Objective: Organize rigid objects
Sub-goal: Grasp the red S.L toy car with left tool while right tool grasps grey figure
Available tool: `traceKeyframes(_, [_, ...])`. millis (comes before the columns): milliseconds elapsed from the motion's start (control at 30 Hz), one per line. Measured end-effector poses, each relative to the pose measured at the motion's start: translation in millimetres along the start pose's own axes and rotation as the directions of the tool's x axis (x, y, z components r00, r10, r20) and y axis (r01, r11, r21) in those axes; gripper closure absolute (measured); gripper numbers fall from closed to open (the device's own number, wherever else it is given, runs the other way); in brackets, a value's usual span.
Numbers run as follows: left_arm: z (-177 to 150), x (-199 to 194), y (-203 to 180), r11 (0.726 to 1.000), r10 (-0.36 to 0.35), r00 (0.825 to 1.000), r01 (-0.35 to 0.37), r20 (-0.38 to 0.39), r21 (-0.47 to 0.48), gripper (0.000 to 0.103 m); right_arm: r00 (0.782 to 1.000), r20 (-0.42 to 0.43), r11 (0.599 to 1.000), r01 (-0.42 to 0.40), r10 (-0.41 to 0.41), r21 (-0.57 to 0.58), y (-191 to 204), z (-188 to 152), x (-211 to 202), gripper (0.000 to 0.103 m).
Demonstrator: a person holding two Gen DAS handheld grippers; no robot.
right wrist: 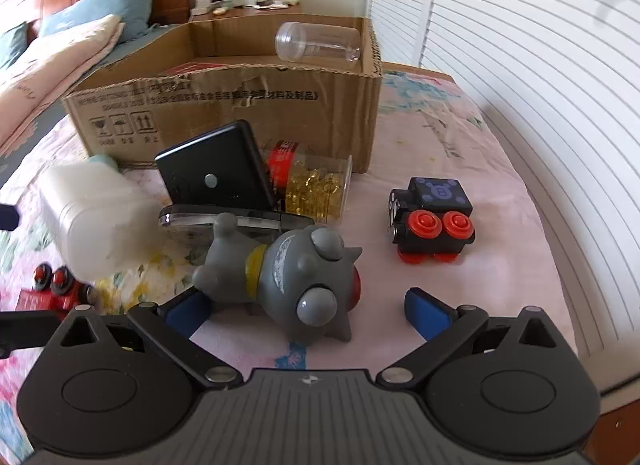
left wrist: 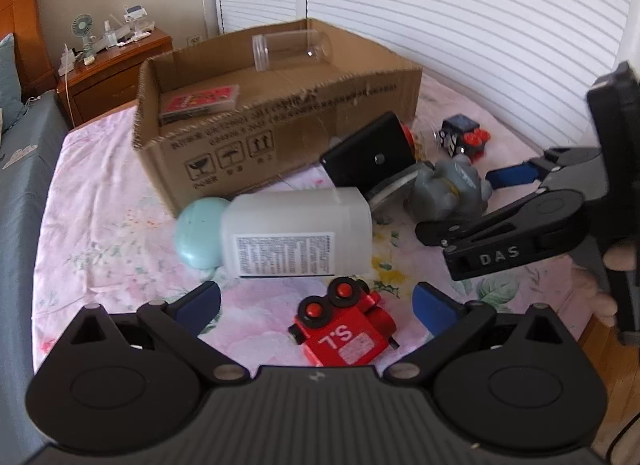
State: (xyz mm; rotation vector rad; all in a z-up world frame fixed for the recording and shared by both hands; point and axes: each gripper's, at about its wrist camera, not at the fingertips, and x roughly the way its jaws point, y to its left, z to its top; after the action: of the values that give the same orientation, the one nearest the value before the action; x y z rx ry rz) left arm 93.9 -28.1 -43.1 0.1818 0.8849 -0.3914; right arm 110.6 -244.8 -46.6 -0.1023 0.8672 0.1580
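In the left wrist view my left gripper (left wrist: 316,307) is open, with a red toy train (left wrist: 344,325) lying between its fingers on the floral bedsheet. A white bottle with a teal cap (left wrist: 288,235) lies just beyond. In the right wrist view my right gripper (right wrist: 308,309) is open around a grey toy figure (right wrist: 292,277) lying on its side. A black toy train with red wheels (right wrist: 432,221) stands to the right. A cardboard box (right wrist: 224,105) behind holds a clear plastic jar (right wrist: 318,41) and a red card box (left wrist: 200,101). The right gripper also shows in the left wrist view (left wrist: 472,201).
A black flip case (right wrist: 216,181) leans open on a clear stand, with a jar of yellow capsules (right wrist: 316,189) behind it. White louvred doors (right wrist: 520,65) stand to the right. A wooden nightstand (left wrist: 112,69) and pillows (right wrist: 80,37) lie to the left.
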Motion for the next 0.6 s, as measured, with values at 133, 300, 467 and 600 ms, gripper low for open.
traceKeyframes(133, [-1,15,-4,1.000,0.013,1.000,-0.013,-0.024,0.007,0.001,1.000,0.000,1.000,-0.008,0.008,-0.007,-1,0,1,0.000])
traceKeyframes(300, [-11,19,7,0.999,0.040,0.997,-0.040,-0.066,-0.011,0.001,1.000,-0.009,1.000,-0.011,0.011,-0.012,-1,1,0,0.000])
traceKeyframes(467, [-27,7,28,0.996,0.084,0.993,-0.086,-0.082,-0.023,0.001,1.000,0.005,1.000,-0.013,0.013,-0.014,-1,0,-1,0.000])
traceKeyframes(600, [-38,3,46,0.995,0.060,0.996,-0.066,-0.068,-0.079,0.001,1.000,0.012,1.000,-0.017,0.017,-0.019,-2,-2,-2,0.000])
